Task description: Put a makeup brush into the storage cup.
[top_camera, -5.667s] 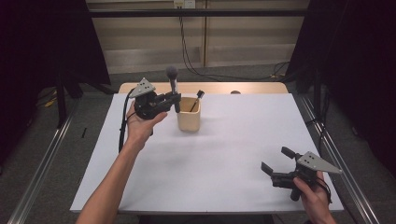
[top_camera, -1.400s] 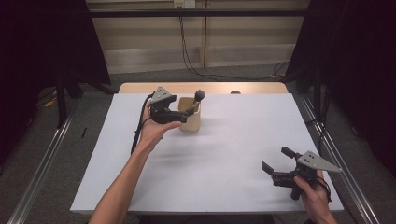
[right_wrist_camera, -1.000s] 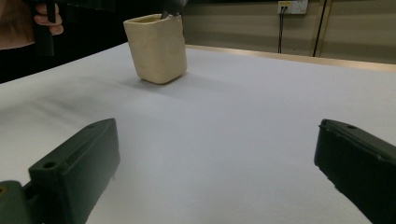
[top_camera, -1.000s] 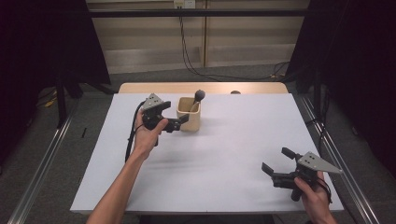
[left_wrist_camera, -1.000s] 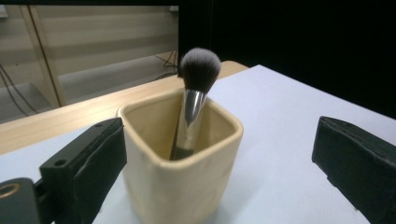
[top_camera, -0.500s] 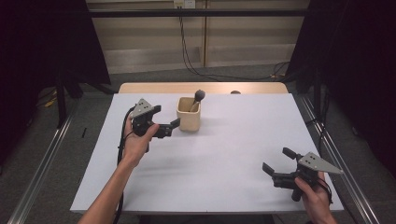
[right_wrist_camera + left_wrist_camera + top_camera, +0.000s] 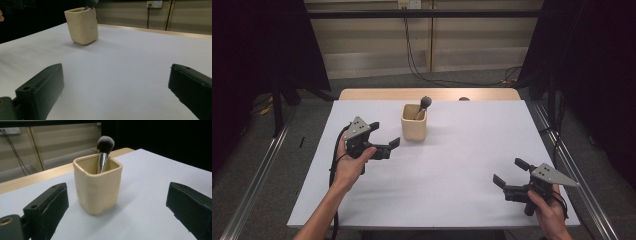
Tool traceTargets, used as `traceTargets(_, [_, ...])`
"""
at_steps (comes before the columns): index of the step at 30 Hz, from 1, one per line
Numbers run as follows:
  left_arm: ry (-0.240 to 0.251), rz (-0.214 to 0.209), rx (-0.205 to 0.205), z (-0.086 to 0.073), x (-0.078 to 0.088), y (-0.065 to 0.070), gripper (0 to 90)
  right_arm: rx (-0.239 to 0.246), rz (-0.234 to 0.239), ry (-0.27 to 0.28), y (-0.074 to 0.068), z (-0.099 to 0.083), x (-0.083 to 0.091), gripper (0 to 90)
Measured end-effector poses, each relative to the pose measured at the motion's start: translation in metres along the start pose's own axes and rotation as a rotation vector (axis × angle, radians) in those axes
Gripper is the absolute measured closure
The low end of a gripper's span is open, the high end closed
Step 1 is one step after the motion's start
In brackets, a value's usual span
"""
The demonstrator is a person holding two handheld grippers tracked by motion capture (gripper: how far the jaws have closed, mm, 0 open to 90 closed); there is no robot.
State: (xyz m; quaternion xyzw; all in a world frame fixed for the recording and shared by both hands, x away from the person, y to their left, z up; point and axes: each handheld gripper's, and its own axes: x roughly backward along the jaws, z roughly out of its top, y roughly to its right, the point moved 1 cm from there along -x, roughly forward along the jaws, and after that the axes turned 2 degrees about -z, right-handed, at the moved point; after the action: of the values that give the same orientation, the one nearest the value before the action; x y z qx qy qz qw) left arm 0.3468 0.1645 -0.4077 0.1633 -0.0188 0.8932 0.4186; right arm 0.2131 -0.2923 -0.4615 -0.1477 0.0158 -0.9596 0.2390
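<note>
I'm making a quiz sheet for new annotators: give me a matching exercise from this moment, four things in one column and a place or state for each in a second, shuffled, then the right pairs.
Things:
1. cream square ceramic cup
2. grey-bristled makeup brush with a silver ferrule
3. left claw
4. right claw

Places or states:
A. open, low at the near right of the table
B. stands bristles-up, leaning inside the cup
C. open, just left of the cup, apart from it
D. upright on the white table sheet, toward the far side

Pairs: 1-D, 2-B, 3-C, 4-A
</note>
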Motion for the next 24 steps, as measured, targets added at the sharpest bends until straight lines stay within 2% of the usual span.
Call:
traceTargets(2, [-0.006, 0.006, -0.012, -0.003, 0.006, 0.001, 4.3, 0.0, 0.001, -0.001, 0.0, 0.0, 0.0, 0.0])
traceTargets(6, [-0.002, 0.013, 0.002, -0.009, 0.016, 0.0, 3.9, 0.002, 0.002, -0.002, -0.001, 0.0, -0.001, 0.0])
traceTargets(11, [-0.006, 0.013, -0.004, -0.017, 0.025, 0.002, 3.9, 0.001, 0.0, -0.001, -0.001, 0.0, -0.001, 0.0])
traceTargets(19, [0.0, 0.052, 0.005, -0.028, 0.041, -0.002, 4.1, 0.001, 0.003, -0.004, -0.002, 0.0, 0.0, 0.0])
traceTargets(24, [0.018, 0.086, 0.051, -0.036, 0.055, -0.001, 3.7, 0.0, 0.001, -0.003, -0.002, 0.0, 0.0, 0.0])
